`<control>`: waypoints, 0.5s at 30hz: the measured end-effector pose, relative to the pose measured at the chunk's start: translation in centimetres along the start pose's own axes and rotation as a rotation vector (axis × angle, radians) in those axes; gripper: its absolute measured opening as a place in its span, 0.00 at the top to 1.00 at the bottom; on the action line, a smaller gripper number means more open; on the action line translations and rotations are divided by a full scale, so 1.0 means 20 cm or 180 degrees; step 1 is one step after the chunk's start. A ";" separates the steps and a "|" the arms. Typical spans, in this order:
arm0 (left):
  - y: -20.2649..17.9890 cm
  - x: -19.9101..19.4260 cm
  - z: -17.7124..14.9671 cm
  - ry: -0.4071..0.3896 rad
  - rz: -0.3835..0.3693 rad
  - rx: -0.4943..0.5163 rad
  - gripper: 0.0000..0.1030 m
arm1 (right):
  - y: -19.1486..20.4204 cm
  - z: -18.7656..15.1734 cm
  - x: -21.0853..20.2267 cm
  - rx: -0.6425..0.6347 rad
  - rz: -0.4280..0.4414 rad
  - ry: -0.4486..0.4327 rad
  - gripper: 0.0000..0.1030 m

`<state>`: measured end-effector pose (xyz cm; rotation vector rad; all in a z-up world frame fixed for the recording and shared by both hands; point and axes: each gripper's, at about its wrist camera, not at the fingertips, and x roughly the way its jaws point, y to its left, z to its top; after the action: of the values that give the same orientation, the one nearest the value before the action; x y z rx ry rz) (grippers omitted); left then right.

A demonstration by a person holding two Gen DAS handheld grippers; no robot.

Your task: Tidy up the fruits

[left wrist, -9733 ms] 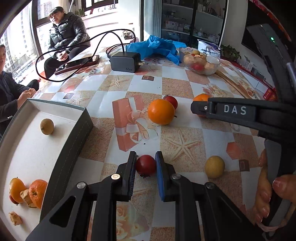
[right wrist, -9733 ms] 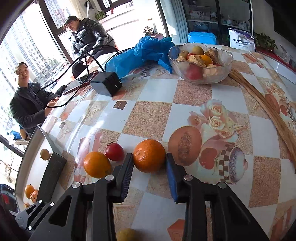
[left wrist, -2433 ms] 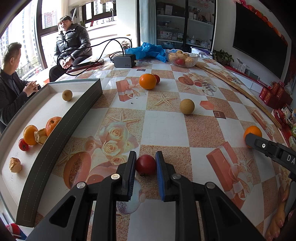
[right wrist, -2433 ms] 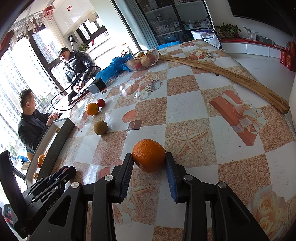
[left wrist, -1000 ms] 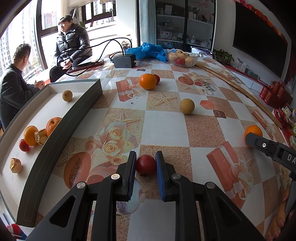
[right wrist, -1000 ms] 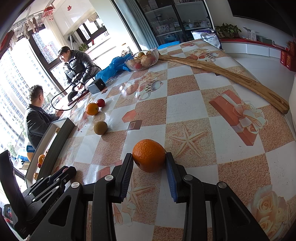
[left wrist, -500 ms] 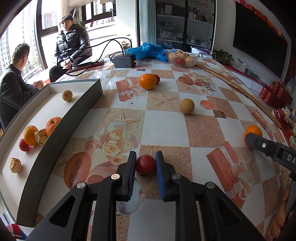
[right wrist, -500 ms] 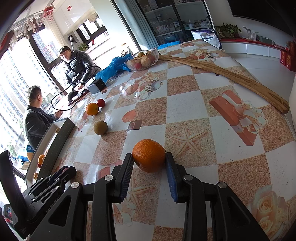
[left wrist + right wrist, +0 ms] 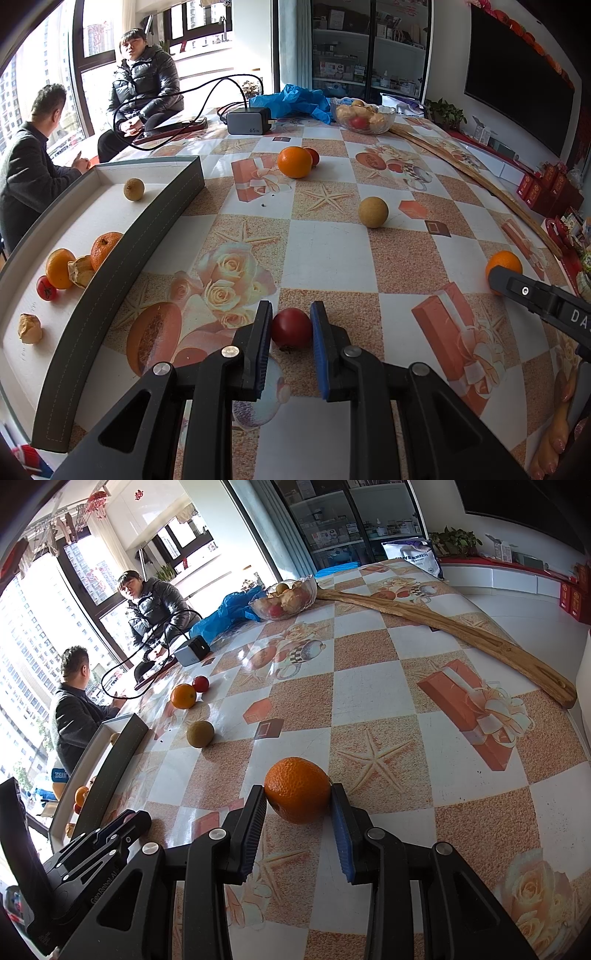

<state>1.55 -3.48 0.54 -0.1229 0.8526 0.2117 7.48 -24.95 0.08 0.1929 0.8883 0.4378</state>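
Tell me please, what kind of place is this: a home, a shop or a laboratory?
Most likely a living or dining room in a high-rise flat. A table with a printed oilcloth carries a glass fruit bowl, a dark screen hangs on the wall, and apartment towers show through the window.

Tray left of loose fruit

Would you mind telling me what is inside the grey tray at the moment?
The grey tray holds two oranges, a small red fruit, a small round brown fruit and two papery husks. Its nearest end is out of frame.
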 end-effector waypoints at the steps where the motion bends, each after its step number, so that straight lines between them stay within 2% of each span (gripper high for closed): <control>1: 0.01 0.00 0.00 0.0004 -0.0019 -0.0016 0.78 | 0.00 0.00 0.00 -0.0007 -0.0009 0.0008 0.65; 12: 0.12 -0.05 0.01 0.0143 -0.0353 -0.0285 0.78 | -0.02 0.03 -0.02 0.0137 -0.0019 0.0183 0.65; 15: 0.17 -0.12 0.02 0.0061 -0.0380 -0.0320 0.78 | -0.01 0.05 -0.03 0.0154 0.0012 0.0228 0.65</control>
<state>-0.47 -0.47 2.49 -0.2695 0.8509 0.1416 7.96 -25.31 1.04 0.2244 0.9696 0.4291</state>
